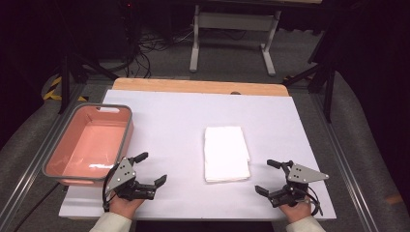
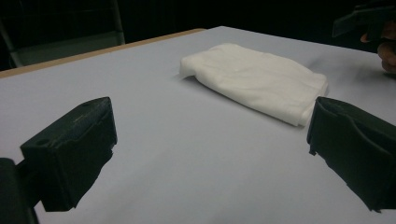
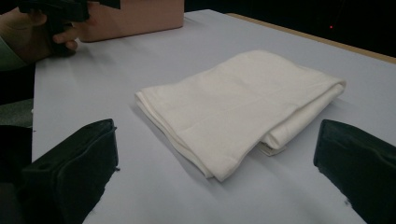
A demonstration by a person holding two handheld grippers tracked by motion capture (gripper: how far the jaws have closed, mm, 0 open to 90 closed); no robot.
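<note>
Taking the folded white cloth towel (image 1: 226, 153) as our landmark, we read the scene from left to right. Well to the left of the towel stands the pink rectangular plastic bin with a grey rim (image 1: 126, 133), which has nothing in it. Nearer, left of the towel and just beside the bin's near corner, we see the left gripper (image 1: 151, 168) with its jaws spread wide and nothing between them. The towel itself lies flat on the white table cover (image 1: 164, 116), apart from both grippers. To the right of the towel, the right gripper (image 1: 265, 177) likewise stands wide open and holds nothing. We judge the main risk to be a partial grip: the towel shows several stacked layers (image 3: 205, 163) at its near edge, so a jaw closing on the top layer alone could let the fold open as it lifts. A second risk is the pads pressing onto the cover and dragging or wrinkling it instead of catching cloth. A third is the left gripper knocking the bin, given how close they stand. Our count: one bin, one towel, two grippers, one table cover.
</note>
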